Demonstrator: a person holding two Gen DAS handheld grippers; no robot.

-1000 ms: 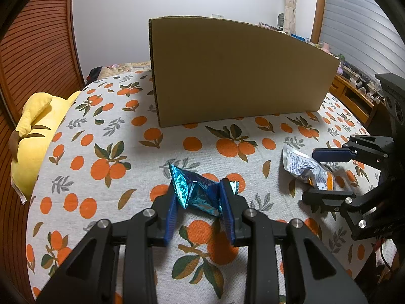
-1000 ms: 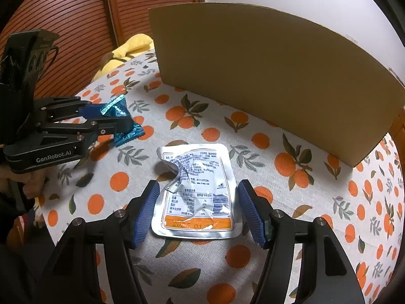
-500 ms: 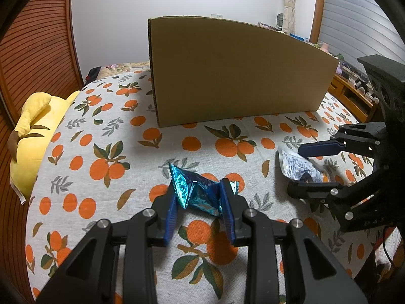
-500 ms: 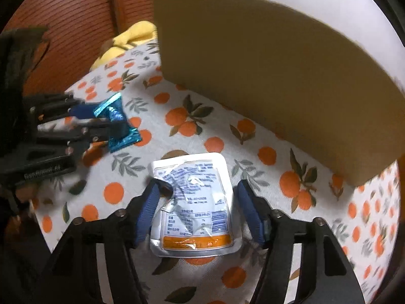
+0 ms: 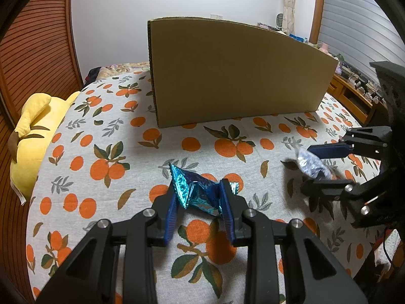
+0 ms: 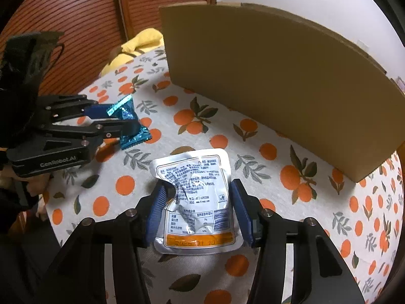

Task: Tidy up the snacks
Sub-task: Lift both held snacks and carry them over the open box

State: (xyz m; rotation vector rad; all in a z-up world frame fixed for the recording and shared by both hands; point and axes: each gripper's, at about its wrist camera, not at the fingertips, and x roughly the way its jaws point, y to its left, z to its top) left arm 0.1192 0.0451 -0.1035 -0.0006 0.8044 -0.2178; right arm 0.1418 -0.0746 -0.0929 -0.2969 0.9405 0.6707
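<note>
While the left gripper (image 5: 200, 200) is clenched on the blue foil snack (image 5: 195, 192), its pads pinching the crumpled wrapper from both sides just above the orange-print tablecloth (image 5: 106, 136), the hold looks thin: slick foil can slide out of the pads on a lift, and a harder squeeze would likely crush what is inside. Just beside it, the right gripper (image 6: 200, 210) has been closing its jaws around the silver pouch (image 6: 195, 192), which lies flat on the cloth between them; the left pad already dents the pouch's torn-looking edge, but I cannot tell whether the right pad touches yet, so I judge this grip unfinished. A flat pouch pinched across its width may buckle upward or skid along the cloth rather than being caught, and a lift begun too early would leave it behind. Farther back stands the cardboard box (image 5: 238, 73), its near wall tall and its inside hidden from both views; carrying either snack over that wall too low could snag the rim and knock the snack loose.
</note>
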